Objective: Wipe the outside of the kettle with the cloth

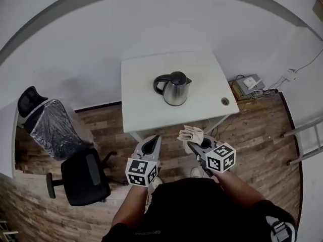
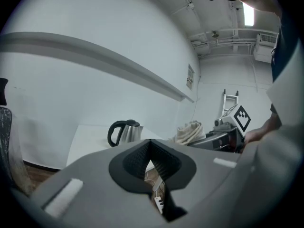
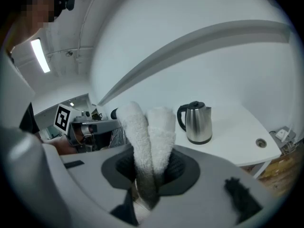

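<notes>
Head view, entries for this moment.

1. Right gripper (image 1: pixel 198 146): jaws clamped on a folded white cloth (image 1: pixel 191 134), which stands up out of the pads. It is held low in front of the person's body with the forearm reaching forward.
2. Left gripper (image 1: pixel 150 145): jaws closed together with nothing between them. It sits level with the right one, just to its left, and points the same way.
3. Kettle (image 1: pixel 174 88): steel body with black lid and handle, upright on the white table (image 1: pixel 141 84). It is well ahead of both tools and neither touches it.

Step, as judged: approach, with the cloth in grip and wiping not yet begun.

Next move calls for carrying the cloth forward onto the kettle's wall. The empty tool may need to steady the kettle.
</notes>
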The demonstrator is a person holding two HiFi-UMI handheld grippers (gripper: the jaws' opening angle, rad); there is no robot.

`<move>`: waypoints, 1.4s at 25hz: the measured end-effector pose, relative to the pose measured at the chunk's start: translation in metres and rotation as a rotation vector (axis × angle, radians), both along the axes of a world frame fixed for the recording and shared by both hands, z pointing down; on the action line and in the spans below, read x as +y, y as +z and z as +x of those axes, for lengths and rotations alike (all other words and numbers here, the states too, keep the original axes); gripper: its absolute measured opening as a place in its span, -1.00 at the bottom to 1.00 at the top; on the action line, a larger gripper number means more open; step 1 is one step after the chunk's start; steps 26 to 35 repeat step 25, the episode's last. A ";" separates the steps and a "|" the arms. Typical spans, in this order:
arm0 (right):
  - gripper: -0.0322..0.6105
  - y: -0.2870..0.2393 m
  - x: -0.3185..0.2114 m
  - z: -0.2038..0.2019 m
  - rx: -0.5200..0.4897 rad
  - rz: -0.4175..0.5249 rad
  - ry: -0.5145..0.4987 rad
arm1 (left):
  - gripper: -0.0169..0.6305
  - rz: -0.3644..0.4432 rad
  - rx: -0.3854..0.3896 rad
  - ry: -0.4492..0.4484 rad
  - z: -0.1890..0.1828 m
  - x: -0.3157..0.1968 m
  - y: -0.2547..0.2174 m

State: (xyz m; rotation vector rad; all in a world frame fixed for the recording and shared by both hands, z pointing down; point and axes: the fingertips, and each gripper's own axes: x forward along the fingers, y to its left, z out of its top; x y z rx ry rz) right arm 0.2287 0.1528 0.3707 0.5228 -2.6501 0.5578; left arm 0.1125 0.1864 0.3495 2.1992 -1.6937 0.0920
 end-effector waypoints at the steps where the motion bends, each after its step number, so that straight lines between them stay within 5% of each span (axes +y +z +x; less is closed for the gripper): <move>1: -0.61 -0.001 -0.004 0.012 0.003 0.014 -0.014 | -0.92 0.008 0.008 -0.014 0.013 -0.003 -0.005; 9: -0.61 0.000 -0.013 0.077 -0.106 -0.026 0.044 | -0.92 -0.118 0.000 0.038 0.071 -0.003 0.015; 16: -0.61 0.005 -0.021 0.083 -0.095 -0.013 0.091 | -0.92 -0.087 -0.112 0.103 0.080 -0.012 0.002; 35: -0.61 -0.004 -0.016 0.068 -0.078 0.026 0.057 | -0.92 -0.076 -0.086 0.083 0.068 -0.011 0.001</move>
